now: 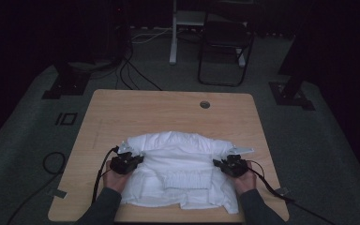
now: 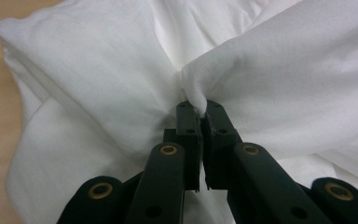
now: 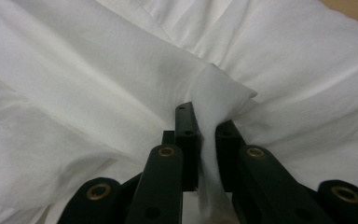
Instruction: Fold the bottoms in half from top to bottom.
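Note:
A white garment (image 1: 178, 164) lies partly folded on the near half of the wooden table (image 1: 168, 110). My left gripper (image 1: 130, 159) sits at the garment's left edge, and my right gripper (image 1: 228, 164) at its right edge. In the left gripper view the black jaws stand shut on a pinched fold of the white garment (image 2: 121, 84), the gripper (image 2: 199, 109) tight around it. In the right gripper view a ridge of the garment (image 3: 121, 79) runs between the jaws of the gripper (image 3: 204, 119), which is shut on it.
A round cable hole (image 1: 205, 104) sits near the table's far edge. A dark chair (image 1: 225, 47) and a white stand (image 1: 173, 33) are on the carpet beyond the table. Cables trail off the table at both sides.

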